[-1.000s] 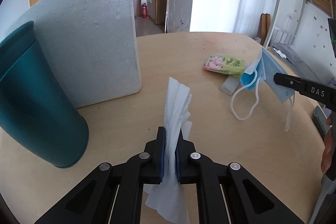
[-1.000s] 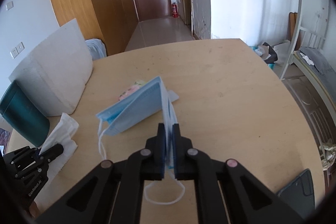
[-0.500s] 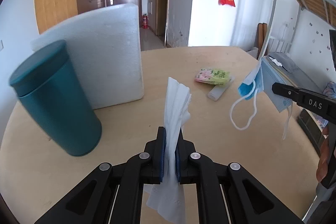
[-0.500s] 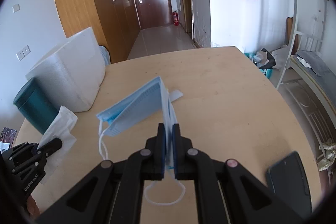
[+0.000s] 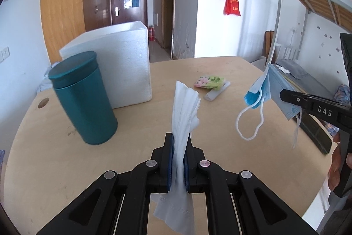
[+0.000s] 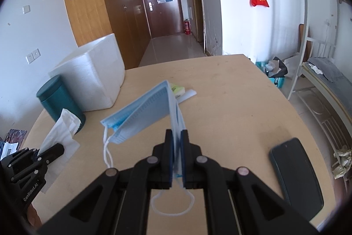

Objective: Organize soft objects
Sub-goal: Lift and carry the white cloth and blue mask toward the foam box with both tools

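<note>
Tissue (image 5: 183, 116) and mask (image 6: 149, 111) between clamped jaws.

I am looking at these finishes:
- surface (image 5: 220, 124): pale wood, matt, showing faint scuffs
- tissue (image 5: 184, 111): thin white paper, crinkling softly
- face mask (image 6: 143, 111): blue pleated non-woven cloth, white elastic loops
- foam box (image 5: 123, 63): white polystyrene, grainy
- canister (image 5: 83, 100): teal, smooth, satin
- packet (image 5: 209, 82): glossy printed plastic
- phone (image 6: 294, 175): dark, glossy
- fingers (image 5: 169, 160): matt black plastic, blue pads
</note>
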A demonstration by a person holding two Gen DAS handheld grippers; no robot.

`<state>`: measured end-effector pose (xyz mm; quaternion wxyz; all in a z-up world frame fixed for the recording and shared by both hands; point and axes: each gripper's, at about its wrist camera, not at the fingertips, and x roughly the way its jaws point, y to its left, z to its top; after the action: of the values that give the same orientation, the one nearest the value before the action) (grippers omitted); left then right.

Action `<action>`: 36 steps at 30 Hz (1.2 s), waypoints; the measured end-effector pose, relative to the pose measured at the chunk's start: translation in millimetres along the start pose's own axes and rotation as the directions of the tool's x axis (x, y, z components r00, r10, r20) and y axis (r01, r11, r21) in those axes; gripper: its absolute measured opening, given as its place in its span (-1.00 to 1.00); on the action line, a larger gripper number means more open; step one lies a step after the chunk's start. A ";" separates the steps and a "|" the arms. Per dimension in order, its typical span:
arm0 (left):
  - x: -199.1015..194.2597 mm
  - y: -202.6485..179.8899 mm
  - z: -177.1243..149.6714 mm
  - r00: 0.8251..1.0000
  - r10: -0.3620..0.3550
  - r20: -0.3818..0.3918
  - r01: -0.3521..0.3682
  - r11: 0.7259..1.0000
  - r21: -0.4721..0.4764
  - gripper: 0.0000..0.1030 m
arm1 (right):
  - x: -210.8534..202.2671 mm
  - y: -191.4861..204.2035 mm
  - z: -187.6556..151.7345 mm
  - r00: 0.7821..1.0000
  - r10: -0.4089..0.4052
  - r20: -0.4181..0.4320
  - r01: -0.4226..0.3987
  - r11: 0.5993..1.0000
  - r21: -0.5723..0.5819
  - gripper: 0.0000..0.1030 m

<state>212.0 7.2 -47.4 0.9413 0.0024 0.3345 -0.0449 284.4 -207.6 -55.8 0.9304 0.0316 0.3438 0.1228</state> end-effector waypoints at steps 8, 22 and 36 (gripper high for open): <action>-33.6 -8.5 -18.4 0.999 0.010 0.036 -0.010 1.000 0.003 -0.83 | -28.7 12.5 -19.4 1.000 0.016 0.027 -0.015 1.000 -0.020 -0.84; -99.8 -9.4 -59.0 0.993 0.050 0.105 -0.048 0.999 -0.018 -0.83 | -80.4 34.0 -56.7 0.993 0.079 0.088 -0.076 0.996 -0.039 -0.84; -163.5 8.5 -81.4 0.972 0.136 0.189 -0.121 0.989 -0.088 -0.83 | -111.8 76.0 -65.5 0.977 0.162 0.138 -0.146 0.982 -0.121 -0.84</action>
<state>35.2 32.1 -7.9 0.9699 -0.0159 0.2413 0.0289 144.3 -163.8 -24.1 0.9412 0.0159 0.2637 0.2106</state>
